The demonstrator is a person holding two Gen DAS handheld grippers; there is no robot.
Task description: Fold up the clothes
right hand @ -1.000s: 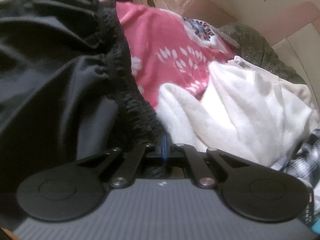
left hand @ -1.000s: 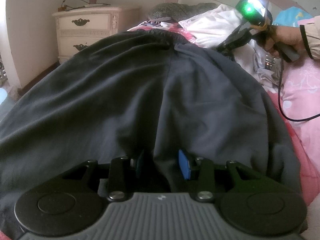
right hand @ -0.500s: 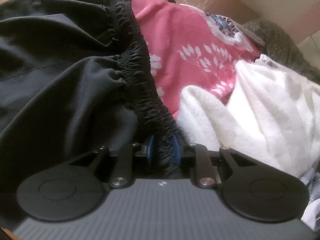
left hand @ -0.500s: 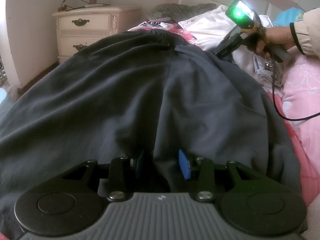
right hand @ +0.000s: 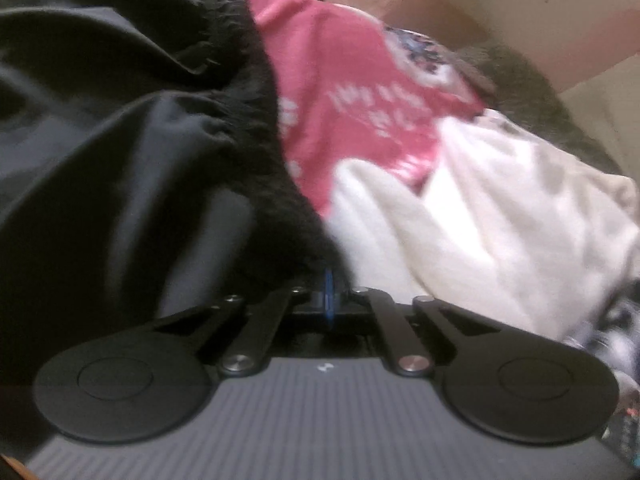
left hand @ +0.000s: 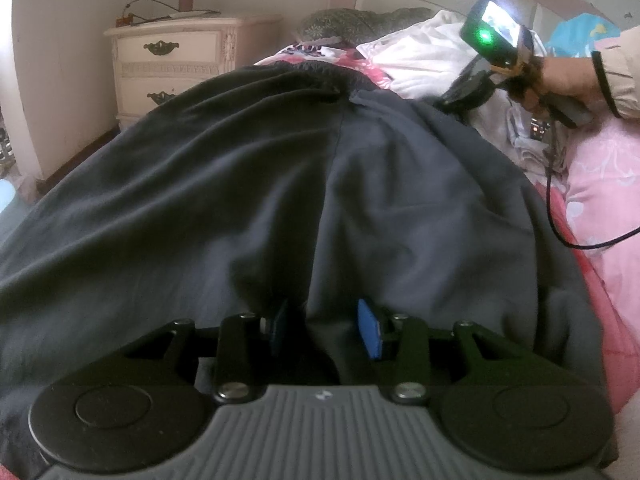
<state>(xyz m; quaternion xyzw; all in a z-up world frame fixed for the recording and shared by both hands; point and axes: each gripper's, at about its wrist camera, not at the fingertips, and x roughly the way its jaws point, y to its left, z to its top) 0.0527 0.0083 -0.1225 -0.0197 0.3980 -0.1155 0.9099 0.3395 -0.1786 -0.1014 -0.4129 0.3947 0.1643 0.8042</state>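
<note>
Here the dark trousers [left hand: 280, 184] lie spread across the bed, filling the left wrist view from the centre out to nine o'clock, with their gathered waistband [left hand: 316, 70] up at twelve. The left gripper [left hand: 325, 330] sits at six o'clock, its blue pads part-way apart with a fold of the dark cloth bunched between them; whether the pads actually press on it I cannot tell.

Up at two o'clock in that view a hand [left hand: 560, 76] in a pale sleeve [left hand: 622, 72] holds the right gripper [left hand: 466, 94], a green light glowing on its top, its tip down at the trousers' edge beside a heap of white clothes [left hand: 424, 60]. A black cable [left hand: 556, 200] trails from it over the pink bedding [left hand: 604, 208] at three o'clock. A cream nightstand [left hand: 168, 64] stands at eleven.

From the right wrist view, which is blurred, the right gripper [right hand: 329, 294] has its blue pads brought together at the waistband [right hand: 256, 120], whose ruffled black edge runs from twelve down to the pads. Whether cloth is pinched between them I cannot make out. A pink patterned sheet [right hand: 348, 92] lies at one o'clock and the white clothes [right hand: 500, 220] at three.
</note>
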